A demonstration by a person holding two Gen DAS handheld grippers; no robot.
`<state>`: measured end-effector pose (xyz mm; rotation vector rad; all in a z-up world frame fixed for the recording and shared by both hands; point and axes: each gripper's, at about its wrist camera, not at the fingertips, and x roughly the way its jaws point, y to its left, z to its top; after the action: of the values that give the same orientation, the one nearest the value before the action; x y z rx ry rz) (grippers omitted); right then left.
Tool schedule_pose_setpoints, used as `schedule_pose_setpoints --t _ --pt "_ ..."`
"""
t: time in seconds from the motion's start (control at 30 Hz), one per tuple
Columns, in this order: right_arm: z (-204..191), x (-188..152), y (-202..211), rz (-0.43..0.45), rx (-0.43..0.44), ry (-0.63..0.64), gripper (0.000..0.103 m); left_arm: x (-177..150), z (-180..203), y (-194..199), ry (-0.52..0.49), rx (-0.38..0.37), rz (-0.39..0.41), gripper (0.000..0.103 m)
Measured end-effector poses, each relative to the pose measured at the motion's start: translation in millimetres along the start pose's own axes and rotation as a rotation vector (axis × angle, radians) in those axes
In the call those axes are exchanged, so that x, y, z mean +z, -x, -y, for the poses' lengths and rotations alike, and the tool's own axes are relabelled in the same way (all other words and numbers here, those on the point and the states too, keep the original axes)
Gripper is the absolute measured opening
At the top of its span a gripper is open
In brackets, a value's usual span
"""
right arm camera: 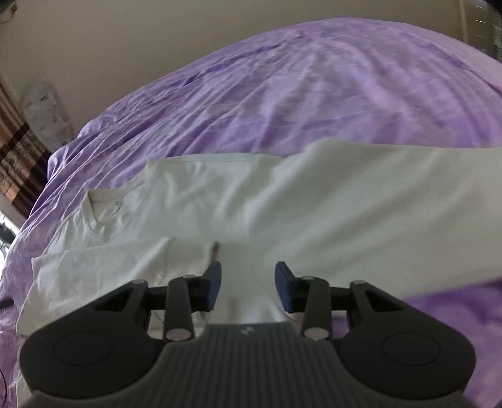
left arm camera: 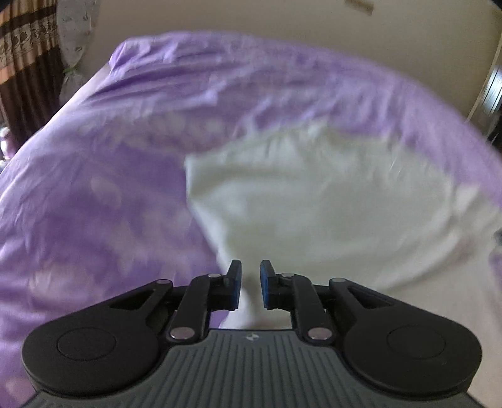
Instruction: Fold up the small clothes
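Observation:
A white T-shirt (right arm camera: 313, 204) lies spread on a purple bedsheet (right arm camera: 282, 94), its neckline (right arm camera: 103, 204) to the left and one part folded over along the near side. My right gripper (right arm camera: 248, 270) hovers over the shirt's near edge. It is open, with a wide gap and nothing between the blue pads. The left wrist view is blurred. There the white T-shirt (left arm camera: 313, 201) fills the right half over the purple bedsheet (left arm camera: 94, 188). My left gripper (left arm camera: 251, 266) stands above the shirt's left edge, jaws a narrow gap apart, and the pads press on nothing.
A brown patterned curtain (left arm camera: 22, 62) and a white patterned bag or cushion (left arm camera: 75, 37) stand at the bed's far left, against a beige wall (left arm camera: 282, 15). The cushion (right arm camera: 44, 106) also shows in the right wrist view. Wrinkled sheet stretches beyond the shirt.

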<state>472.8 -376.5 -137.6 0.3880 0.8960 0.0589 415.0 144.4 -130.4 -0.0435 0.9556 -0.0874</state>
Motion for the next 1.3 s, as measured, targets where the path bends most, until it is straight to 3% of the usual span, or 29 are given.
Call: schedule_pose_setpoints --t 0.07,0.17,0.23,0.37,0.47,0.53,0.6,0.67,0.8,0.9,1.1,1.17,1.2,1.3 --pt "19.9 -5.3 16.8 -0.003 -0.010 -0.042 0.036 -9.8 -4.9 -21.2 0.004 0.073 -0.073 0.019" --pt "53.8 -13.0 42.1 -0.012 -0.048 -0.101 0.042 -9.2 -17.1 -26.0 0.097 0.064 -0.087 0.025" --pt "80.6 -16.6 61.0 -0.001 -0.089 -0.136 0.043 -3.7 -14.7 -16.5 0.120 0.072 -0.071 0.025" --pt "149.9 -12.8 94.7 0.061 -0.148 -0.279 0.053 5.9 -2.1 6.3 0.079 0.203 0.011 0.027" --pt "212.2 -9.3 112.5 0.105 -0.188 -0.452 0.050 3.3 -2.1 15.8 0.069 0.266 0.074 0.030" --pt "247.5 -9.7 119.7 0.140 -0.217 -0.552 0.044 2.9 -1.0 15.3 0.072 0.325 0.065 0.030" --pt "277.2 -10.8 126.0 0.206 -0.245 -0.632 0.044 3.5 -2.7 13.1 0.092 0.351 0.061 0.031" --pt "297.7 -12.8 130.7 0.291 -0.262 -0.687 0.044 1.6 -5.9 13.6 0.136 0.364 0.069 0.040" --pt "326.0 -7.9 127.7 0.324 -0.321 -0.710 0.045 1.6 -4.5 9.6 0.141 0.350 0.025 0.042" --pt "341.0 -4.3 118.9 0.338 -0.284 -0.745 0.042 0.9 0.8 10.9 0.125 0.378 0.031 0.042" --pt "356.6 -3.0 95.4 0.317 -0.278 -0.764 0.027 4.2 0.1 7.1 0.195 0.356 0.018 0.039" --pt "350.9 0.2 95.5 0.333 -0.291 -0.725 0.013 4.1 0.3 6.2 0.198 0.355 0.020 0.035" --pt "345.7 3.2 97.1 0.344 -0.317 -0.693 0.001 4.1 1.0 5.9 0.192 0.359 0.021 0.034" --pt "321.0 22.2 106.1 0.361 -0.378 -0.545 0.001 4.9 1.8 6.0 0.190 0.339 0.015 0.029"
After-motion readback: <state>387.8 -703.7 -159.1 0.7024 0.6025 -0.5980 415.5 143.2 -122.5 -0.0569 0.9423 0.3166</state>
